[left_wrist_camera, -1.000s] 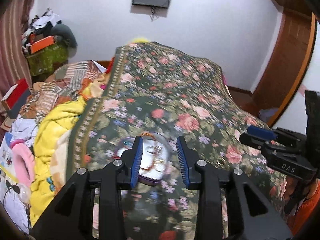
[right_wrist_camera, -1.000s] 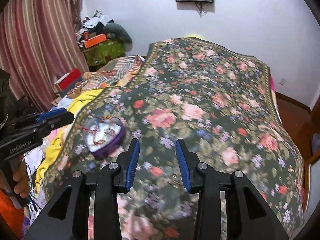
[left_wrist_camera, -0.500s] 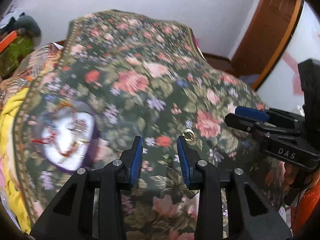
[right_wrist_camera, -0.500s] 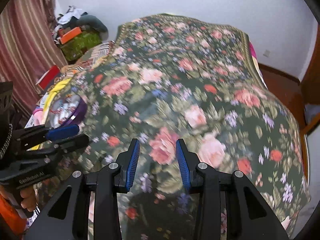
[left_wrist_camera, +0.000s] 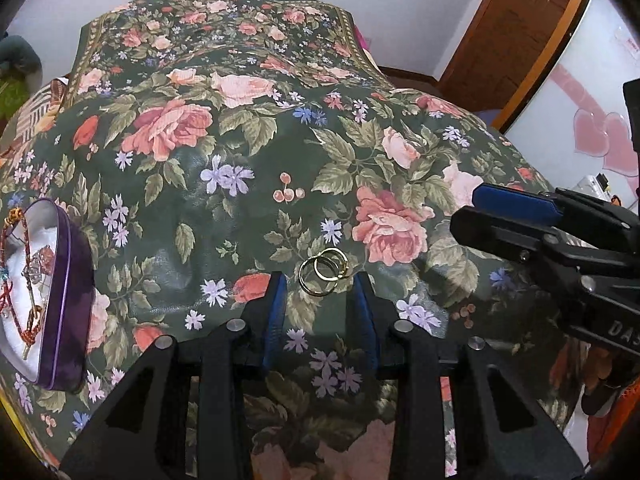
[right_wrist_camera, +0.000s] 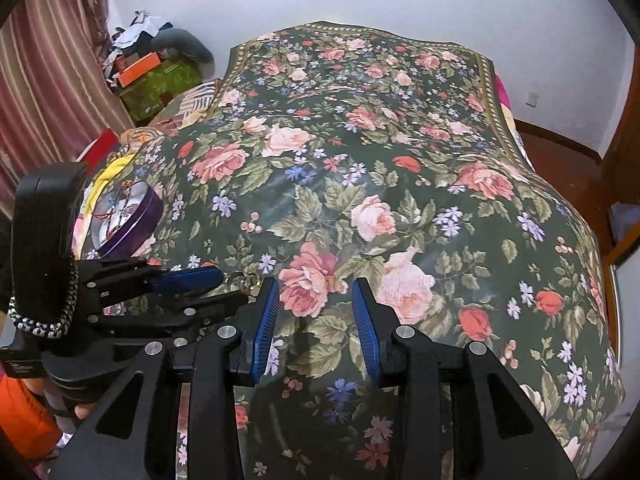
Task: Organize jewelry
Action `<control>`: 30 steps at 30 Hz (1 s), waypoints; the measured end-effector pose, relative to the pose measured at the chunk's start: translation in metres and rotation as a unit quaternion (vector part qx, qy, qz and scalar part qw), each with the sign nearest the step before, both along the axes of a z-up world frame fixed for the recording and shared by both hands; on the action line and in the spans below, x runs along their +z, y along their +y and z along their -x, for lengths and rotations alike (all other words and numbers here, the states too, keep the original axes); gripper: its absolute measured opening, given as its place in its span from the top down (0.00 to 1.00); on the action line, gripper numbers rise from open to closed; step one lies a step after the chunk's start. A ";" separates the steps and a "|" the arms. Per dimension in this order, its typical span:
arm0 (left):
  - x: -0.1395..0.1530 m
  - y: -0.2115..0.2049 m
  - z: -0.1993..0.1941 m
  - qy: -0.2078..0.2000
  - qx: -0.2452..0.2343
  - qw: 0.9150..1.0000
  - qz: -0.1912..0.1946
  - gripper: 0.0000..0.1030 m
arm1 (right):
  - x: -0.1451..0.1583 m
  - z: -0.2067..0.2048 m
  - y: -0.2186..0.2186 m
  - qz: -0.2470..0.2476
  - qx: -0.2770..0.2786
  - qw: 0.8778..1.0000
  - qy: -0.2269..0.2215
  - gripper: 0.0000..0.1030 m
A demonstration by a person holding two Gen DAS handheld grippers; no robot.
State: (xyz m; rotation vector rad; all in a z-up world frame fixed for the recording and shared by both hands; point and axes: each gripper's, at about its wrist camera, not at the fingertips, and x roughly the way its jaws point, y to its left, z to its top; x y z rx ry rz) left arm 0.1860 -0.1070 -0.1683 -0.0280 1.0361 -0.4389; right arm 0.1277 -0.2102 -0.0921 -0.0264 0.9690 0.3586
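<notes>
The light, thin, slippery gold hoop earrings [left_wrist_camera: 323, 271], lying on the soft bedspread [left_wrist_camera: 248, 184] at twelve o'clock of the released left tongs [left_wrist_camera: 320, 292], are probably best pinched across both overlapped rings, the right tongs [right_wrist_camera: 316, 300] being likewise released.

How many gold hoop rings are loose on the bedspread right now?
2. The gold hoops lie overlapping on the bedspread, just ahead of the open left gripper. Others may sit unseen in the purple box.
</notes>
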 end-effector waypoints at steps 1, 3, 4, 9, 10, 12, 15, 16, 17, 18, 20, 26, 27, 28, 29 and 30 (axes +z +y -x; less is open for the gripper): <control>0.000 0.000 0.000 0.000 -0.001 1.000 0.002 0.79 | -0.002 -0.002 0.002 0.001 0.002 1.000 0.001 0.67; -0.001 0.001 0.000 0.001 0.001 1.000 0.002 0.84 | -0.007 -0.002 0.007 0.002 0.007 1.000 0.007 0.67; -0.001 0.002 0.000 -0.001 0.004 1.000 0.003 0.84 | -0.009 -0.002 0.009 0.002 0.008 1.000 0.010 0.67; 0.006 0.013 0.002 -0.015 0.018 1.000 0.003 1.00 | -0.020 -0.001 0.022 -0.001 0.016 1.000 0.027 0.67; 0.009 0.017 0.003 -0.021 0.022 1.000 0.003 1.00 | -0.021 -0.002 0.024 0.000 0.017 0.999 0.028 0.67; 0.014 0.024 0.006 -0.031 0.029 0.999 -0.001 1.00 | -0.022 -0.004 0.031 0.004 0.024 0.999 0.030 0.67; 0.017 0.035 0.009 -0.036 0.036 0.999 -0.005 1.00 | -0.024 -0.010 0.040 0.016 0.024 0.999 0.031 0.67; 0.017 0.038 0.009 -0.033 0.032 0.999 -0.004 1.00 | -0.025 -0.011 0.041 0.019 0.022 0.999 0.031 0.67; 0.017 0.039 0.010 -0.033 0.031 0.999 -0.006 1.00 | -0.025 -0.010 0.041 0.020 0.017 0.999 0.029 0.67; 0.018 0.039 0.010 -0.033 0.029 0.999 -0.007 0.99 | -0.023 -0.009 0.039 0.018 0.011 0.999 0.026 0.67; 0.018 0.036 0.011 -0.029 0.017 0.999 -0.005 0.87 | -0.019 -0.006 0.033 0.006 0.002 1.000 0.023 0.67; 0.014 0.014 0.012 -0.031 -0.007 0.999 -0.015 0.64 | -0.013 0.000 0.012 0.001 -0.017 1.000 0.023 0.67; 0.013 0.011 0.011 -0.029 -0.008 0.999 -0.013 0.64 | -0.012 0.001 0.010 0.002 -0.018 1.000 0.023 0.67; 0.011 0.006 0.008 -0.024 -0.010 1.000 -0.011 0.64 | -0.011 0.002 0.007 0.002 -0.019 1.000 0.021 0.67; 0.010 0.004 0.007 -0.020 -0.012 1.000 -0.010 0.64 | -0.010 0.002 0.006 0.002 -0.020 1.000 0.020 0.67; 0.008 0.000 0.005 -0.016 -0.013 1.000 -0.008 0.64 | -0.009 0.002 0.003 0.001 -0.021 1.000 0.019 0.67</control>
